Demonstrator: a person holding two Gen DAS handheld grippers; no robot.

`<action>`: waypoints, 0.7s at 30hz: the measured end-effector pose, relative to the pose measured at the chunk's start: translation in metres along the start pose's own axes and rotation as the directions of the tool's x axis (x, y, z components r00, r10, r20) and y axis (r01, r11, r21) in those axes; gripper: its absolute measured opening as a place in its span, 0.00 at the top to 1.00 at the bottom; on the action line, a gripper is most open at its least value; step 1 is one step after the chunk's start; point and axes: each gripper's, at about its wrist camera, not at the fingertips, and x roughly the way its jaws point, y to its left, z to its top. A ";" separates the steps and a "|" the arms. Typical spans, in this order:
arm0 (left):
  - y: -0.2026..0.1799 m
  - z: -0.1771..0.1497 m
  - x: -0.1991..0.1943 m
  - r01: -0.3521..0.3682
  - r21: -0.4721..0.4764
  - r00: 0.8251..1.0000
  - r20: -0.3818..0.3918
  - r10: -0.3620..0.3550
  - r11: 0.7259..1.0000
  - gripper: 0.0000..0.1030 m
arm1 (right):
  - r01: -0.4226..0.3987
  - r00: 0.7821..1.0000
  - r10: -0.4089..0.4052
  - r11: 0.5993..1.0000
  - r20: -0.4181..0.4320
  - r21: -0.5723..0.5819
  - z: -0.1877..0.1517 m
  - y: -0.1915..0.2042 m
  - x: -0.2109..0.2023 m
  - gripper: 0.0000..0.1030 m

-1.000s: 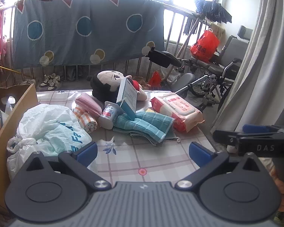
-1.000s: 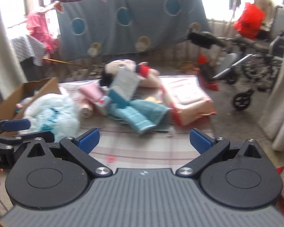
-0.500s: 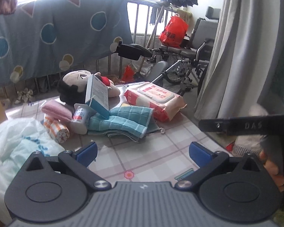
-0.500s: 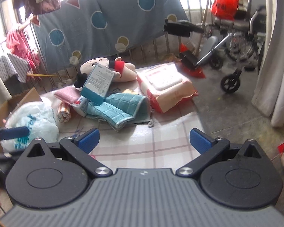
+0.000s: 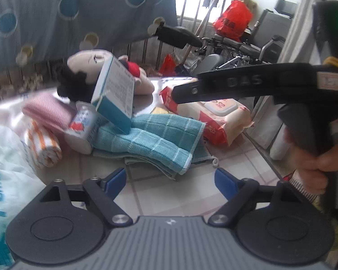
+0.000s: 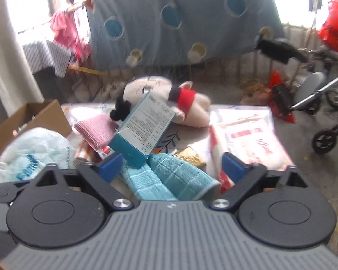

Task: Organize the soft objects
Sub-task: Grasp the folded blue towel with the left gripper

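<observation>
Approach judged best kept low and square: right gripper [image 6: 171, 168] and left gripper [image 5: 170, 180] both part open, jaws just narrowed, nothing clamped; teal towel [image 6: 169, 180] folded on table [image 5: 169, 193] under tilted box [image 6: 144, 128], so gripped clear of box.

right gripper [image 6: 171, 169] sat low over the desk [image 6: 236, 110], jaws apart & had just been closing in, w/ the folded teal towel [image 6: 169, 180] lying between the blue fingertips [image 6: 110, 168], not pinched. a teal-and-white box [image 6: 144, 130] leaned tilted on the towel's far end, its top against a plush doll [image 6: 169, 99] lying on its side. gold packet [image 6: 189, 156] just beside the towel, wet-wipes pack [image 6: 247, 144] to the right. pink cloth [image 6: 97, 130] left of the box, white plastic bag [image 6: 33, 150] further left, cardboard box [image 6: 29, 121] behind it. blue spotted sheet [image 6: 180, 18] hung at the back; wheelchair [image 6: 322, 103] at right.
</observation>
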 end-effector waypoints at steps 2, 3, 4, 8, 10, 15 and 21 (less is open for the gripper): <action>0.007 0.004 0.013 0.037 -0.067 0.999 -0.030 -0.039 0.997 0.21 | -0.033 0.998 0.034 0.999 -0.058 0.013 0.006 -0.005 0.026 0.29; 0.011 0.006 0.019 0.053 -0.103 0.998 -0.041 -0.058 0.993 0.21 | -0.043 0.996 0.045 0.999 -0.079 0.028 0.007 -0.008 0.037 0.31; 0.015 0.008 0.025 0.062 -0.137 0.996 -0.049 -0.069 0.989 0.21 | -0.049 0.994 0.053 0.998 -0.101 0.043 0.008 -0.011 0.047 0.35; 0.029 0.015 0.048 0.066 -0.248 0.993 -0.081 -0.089 0.966 0.22 | -0.048 0.986 0.059 0.996 -0.156 0.071 0.000 -0.017 0.074 0.52; 0.035 0.017 0.060 0.063 -0.297 0.990 -0.100 -0.097 0.953 0.25 | -0.049 0.982 0.061 0.996 -0.180 0.071 -0.004 -0.018 0.082 0.53; 0.044 0.017 0.079 0.069 -0.382 0.987 -0.107 -0.118 0.922 0.35 | -0.073 0.970 0.100 0.989 -0.219 0.129 -0.014 -0.029 0.094 0.53; 0.038 0.014 0.081 0.068 -0.372 0.985 -0.120 -0.121 0.926 0.61 | -0.128 0.946 0.185 0.968 -0.268 0.217 -0.029 -0.036 0.097 0.56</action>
